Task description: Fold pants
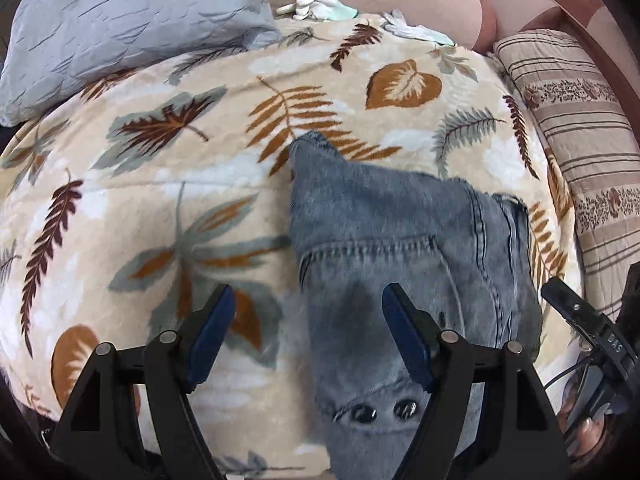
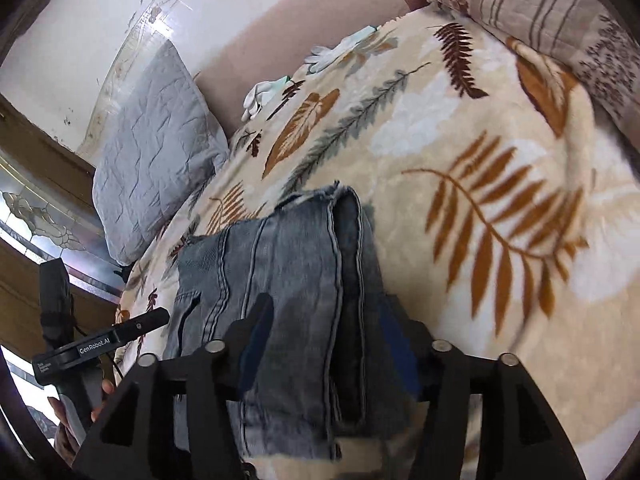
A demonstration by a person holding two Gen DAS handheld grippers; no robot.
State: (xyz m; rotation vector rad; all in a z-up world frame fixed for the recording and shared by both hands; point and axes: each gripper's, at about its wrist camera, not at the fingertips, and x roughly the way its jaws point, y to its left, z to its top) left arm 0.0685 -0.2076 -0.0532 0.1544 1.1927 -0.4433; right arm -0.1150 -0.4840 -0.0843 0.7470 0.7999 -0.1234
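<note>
Jeans (image 1: 400,240) sit folded in a compact stack on the leaf blanket (image 1: 160,184), well short of the grey pillow (image 1: 132,20). Left gripper (image 1: 308,340) open above the waistband, gripping nothing. Right gripper (image 2: 320,344) straddles the fold, jaws apart. Suggest pressing edges square, then backing off.

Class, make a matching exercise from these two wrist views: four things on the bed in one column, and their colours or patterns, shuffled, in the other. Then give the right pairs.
Things:
1. jeans
2. blanket
3. plain pillow
4. gloves

Looks:
A. white
B. beige with leaf print
C. faded blue-grey denim
D. pale grey, wrinkled

Pairs: 1-C, 2-B, 3-D, 4-A
</note>
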